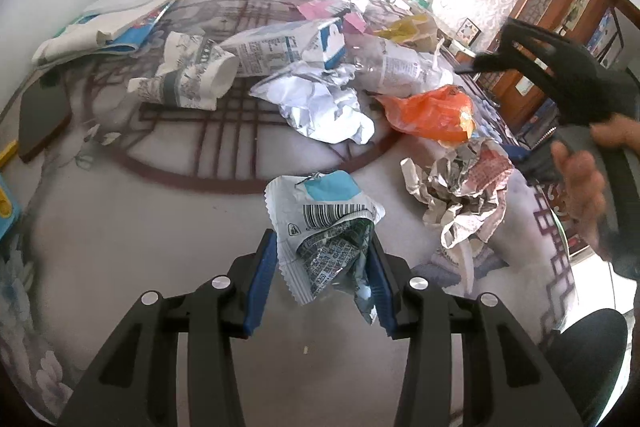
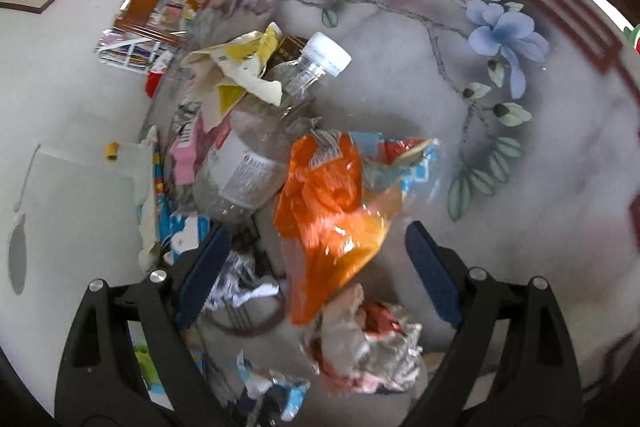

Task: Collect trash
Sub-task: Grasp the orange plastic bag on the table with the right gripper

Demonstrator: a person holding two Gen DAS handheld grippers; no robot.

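My left gripper (image 1: 322,247) is shut on a crumpled white and teal wrapper (image 1: 326,223) with a barcode, held just above the table. My right gripper (image 2: 318,243) is open above an orange plastic bag (image 2: 328,219); the bag lies between its spread fingers without touching the pads. The right gripper also shows in the left wrist view (image 1: 468,67), high at the right over the trash pile. An orange bag (image 1: 436,111), a crumpled silver and red wrapper (image 1: 460,195), a crushed clear bottle (image 2: 248,155), white paper (image 1: 320,103) and cartons (image 1: 280,47) lie on the table.
The round table (image 1: 140,227) has a flower print and a dark red ring pattern; its edge runs close by at the right (image 1: 560,227). A dark flat board (image 1: 40,115) lies at the left edge. A yellow wrapper (image 2: 236,67) rests on the bottle's neck.
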